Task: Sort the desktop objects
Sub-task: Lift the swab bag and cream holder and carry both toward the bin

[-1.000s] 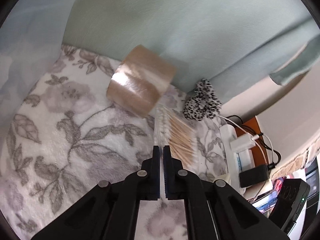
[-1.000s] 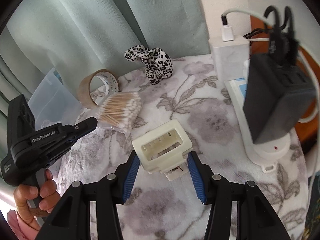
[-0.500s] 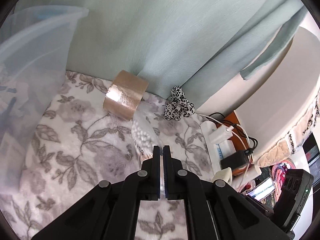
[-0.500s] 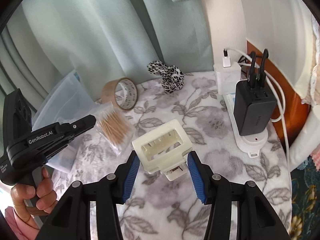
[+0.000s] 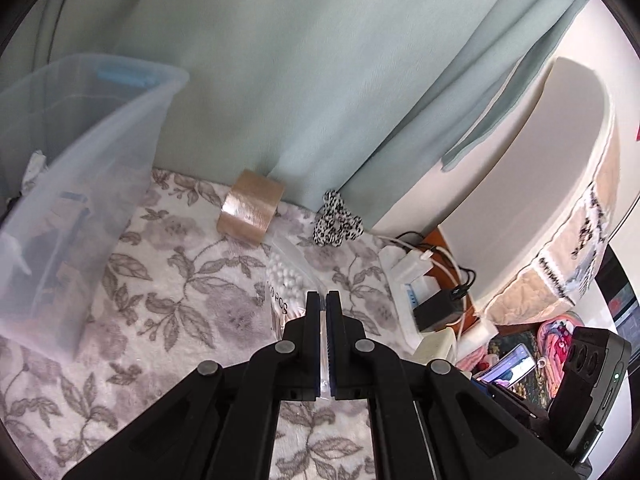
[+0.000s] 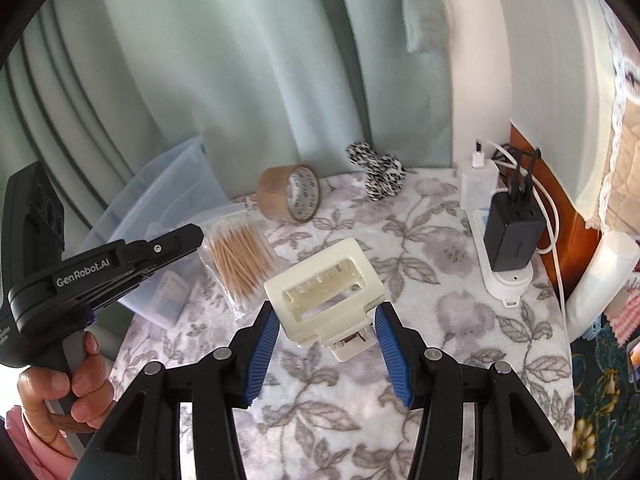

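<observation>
My left gripper (image 5: 323, 298) is shut on the edge of a clear bag of cotton swabs (image 5: 286, 280), which hangs from its tips above the floral cloth. From the right wrist view the same left gripper (image 6: 192, 236) sits beside the swab bag (image 6: 240, 256), held by a person's hand (image 6: 60, 392). My right gripper (image 6: 326, 310) is shut on a cream plastic holder (image 6: 324, 288), clamped between the blue pads (image 6: 266, 336) and lifted off the table. A brown tape roll (image 6: 290, 198) and a black-and-white scrunchie (image 6: 378, 176) lie at the back by the curtain.
A clear plastic bin (image 5: 80, 184) with items inside stands at the left, also seen as the bin (image 6: 160, 200). A white power strip with a black charger (image 6: 514, 236) and cables lines the right edge. A green curtain (image 5: 300, 80) hangs behind the floral-cloth table (image 6: 440, 320).
Both grippers have risen and pulled back from the table, so everything looks smaller. The swab bag came up with the left gripper, and the clear bin came into the left view.
</observation>
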`<state>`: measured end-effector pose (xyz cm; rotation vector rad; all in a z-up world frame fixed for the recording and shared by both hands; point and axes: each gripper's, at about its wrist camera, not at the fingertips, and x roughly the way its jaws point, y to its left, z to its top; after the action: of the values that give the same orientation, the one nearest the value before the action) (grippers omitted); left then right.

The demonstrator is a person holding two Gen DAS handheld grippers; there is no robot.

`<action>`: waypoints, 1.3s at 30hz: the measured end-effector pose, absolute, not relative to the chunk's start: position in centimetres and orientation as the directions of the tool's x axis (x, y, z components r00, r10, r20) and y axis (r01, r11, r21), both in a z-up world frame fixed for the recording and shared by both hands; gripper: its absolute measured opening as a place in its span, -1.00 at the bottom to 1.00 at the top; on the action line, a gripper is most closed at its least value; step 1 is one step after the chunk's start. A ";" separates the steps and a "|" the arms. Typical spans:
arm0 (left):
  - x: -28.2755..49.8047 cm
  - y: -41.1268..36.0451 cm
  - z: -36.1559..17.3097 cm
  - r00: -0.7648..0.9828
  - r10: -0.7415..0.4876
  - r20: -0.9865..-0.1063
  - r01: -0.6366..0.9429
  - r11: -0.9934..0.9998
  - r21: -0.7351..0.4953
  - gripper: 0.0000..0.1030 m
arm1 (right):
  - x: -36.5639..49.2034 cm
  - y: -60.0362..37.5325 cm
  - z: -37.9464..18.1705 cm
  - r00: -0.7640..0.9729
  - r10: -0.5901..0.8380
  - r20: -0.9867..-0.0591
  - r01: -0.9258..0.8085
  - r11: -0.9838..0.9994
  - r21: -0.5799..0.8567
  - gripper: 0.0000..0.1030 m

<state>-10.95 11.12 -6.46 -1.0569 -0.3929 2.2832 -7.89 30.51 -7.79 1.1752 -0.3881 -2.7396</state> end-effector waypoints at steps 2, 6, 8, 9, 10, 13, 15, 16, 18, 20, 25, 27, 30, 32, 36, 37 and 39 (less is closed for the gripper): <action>-10.4 10.4 -5.6 -0.526 0.622 -0.580 -0.390 -0.782 -0.486 -0.96 | -7.5 29.8 -7.3 -0.691 -0.227 -0.686 0.037 -0.959 0.280 0.03; -9.6 9.0 -3.9 -0.552 0.631 -0.545 -0.404 -0.774 -0.488 -0.96 | -6.9 28.4 -6.1 -0.703 -0.235 -0.671 0.064 -0.961 0.270 0.03; -9.2 8.3 -3.1 -0.564 0.636 -0.527 -0.412 -0.770 -0.487 -0.96 | -6.7 27.8 -5.7 -0.707 -0.242 -0.665 0.078 -0.961 0.266 0.03; -9.0 8.0 -2.7 -0.570 0.637 -0.518 -0.417 -0.768 -0.485 -0.96 | -6.7 27.4 -5.4 -0.708 -0.243 -0.663 0.086 -0.962 0.261 0.03; -8.8 7.7 -2.3 -0.575 0.639 -0.511 -0.423 -0.767 -0.482 -0.96 | -6.6 27.0 -5.1 -0.710 -0.244 -0.661 0.093 -0.962 0.255 0.03; -8.2 6.9 -1.2 -0.588 0.641 -0.492 -0.438 -0.765 -0.472 -0.96 | -6.7 25.9 -4.2 -0.715 -0.255 -0.651 0.116 -0.962 0.249 0.03; -8.0 6.5 -0.7 -0.596 0.637 -0.489 -0.440 -0.768 -0.465 -0.96 | -6.8 25.2 -3.7 -0.718 -0.269 -0.642 0.133 -0.958 0.253 0.03; -8.0 6.2 -0.5 -0.600 0.636 -0.485 -0.440 -0.769 -0.463 -0.96 | -6.8 24.9 -3.4 -0.719 -0.276 -0.638 0.142 -0.957 0.254 0.03; -7.8 5.5 -0.1 -0.613 0.632 -0.474 -0.438 -0.771 -0.462 -0.96 | -7.0 24.1 -2.9 -0.719 -0.280 -0.637 0.156 -0.957 0.244 0.03; -7.7 4.6 0.4 -0.624 0.630 -0.463 -0.436 -0.772 -0.462 -0.96 | -7.2 23.4 -2.5 -0.719 -0.284 -0.634 0.169 -0.957 0.237 0.03; -7.8 2.2 1.7 -0.660 0.613 -0.435 -0.423 -0.781 -0.460 -0.96 | -7.7 20.9 -1.2 -0.720 -0.305 -0.623 0.210 -0.952 0.223 0.03; -7.9 1.1 2.1 -0.674 0.604 -0.425 -0.416 -0.786 -0.458 -0.96 | -8.0 19.9 -0.8 -0.719 -0.315 -0.619 0.229 -0.949 0.217 0.03; -7.9 -0.5 2.6 -0.694 0.591 -0.410 -0.405 -0.792 -0.456 -0.96 | -8.4 18.4 -0.2 -0.718 -0.329 -0.613 0.256 -0.944 0.208 0.03; -7.9 -1.6 2.9 -0.708 0.582 -0.401 -0.397 -0.797 -0.455 -0.96 | -8.8 17.3 0.1 -0.714 -0.339 -0.612 0.274 -0.941 0.200 0.03; -7.9 -3.7 3.3 -0.733 0.562 -0.383 -0.380 -0.806 -0.455 -0.96 | -9.6 15.0 0.3 -0.701 -0.358 -0.617 0.312 -0.932 0.186 0.03; -8.0 -4.2 3.4 -0.739 0.556 -0.380 -0.374 -0.808 -0.455 -0.96 | -9.8 14.5 0.4 -0.698 -0.362 -0.618 0.320 -0.929 0.184 0.03; -8.2 -5.2 3.6 -0.751 0.545 -0.374 -0.362 -0.812 -0.457 -0.96 | -10.2 13.3 0.4 -0.690 -0.373 -0.620 0.339 -0.924 0.178 0.03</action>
<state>-8.18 -5.21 3.58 -0.6879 -0.4930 2.5029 -10.24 13.26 0.44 0.9612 -0.0694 -2.5772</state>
